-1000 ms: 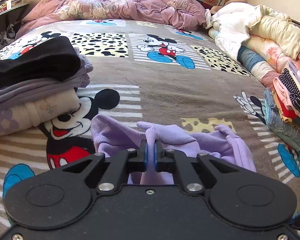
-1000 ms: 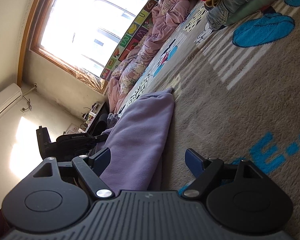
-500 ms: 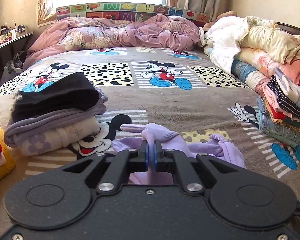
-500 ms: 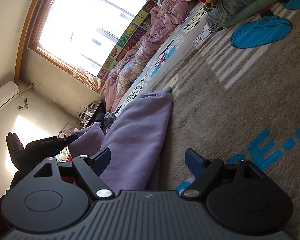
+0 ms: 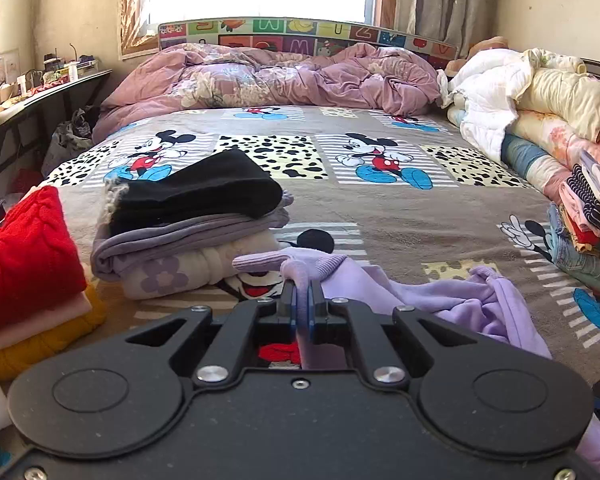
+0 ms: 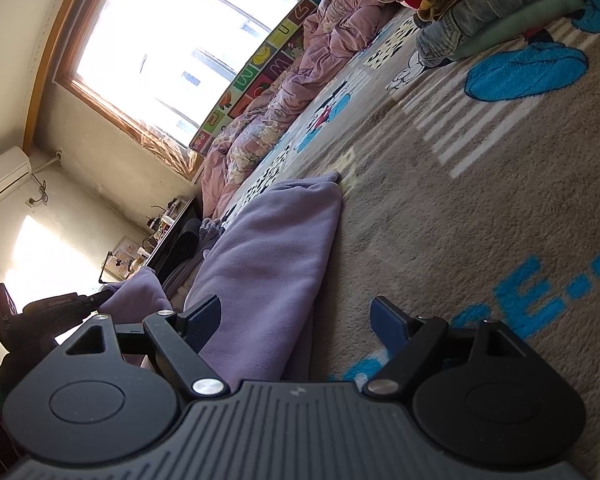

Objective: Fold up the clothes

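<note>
A lilac sweatshirt lies crumpled on the cartoon-mouse bedspread. My left gripper is shut on a ribbed edge of it and holds that edge lifted off the bed. In the right wrist view the same lilac sweatshirt lies along the bed, and my right gripper stands open low over its near end, touching nothing. The left gripper shows at the far left of that view with lilac cloth in it.
A stack of folded clothes topped by a black garment sits left of the sweatshirt. A red, pink and yellow pile lies at the far left. Clothes and quilts line the right side. A rumpled pink duvet fills the head end.
My left gripper has drawn back and risen with the lilac edge, so more of the room and the red pile came into view. The right gripper has stayed put.
</note>
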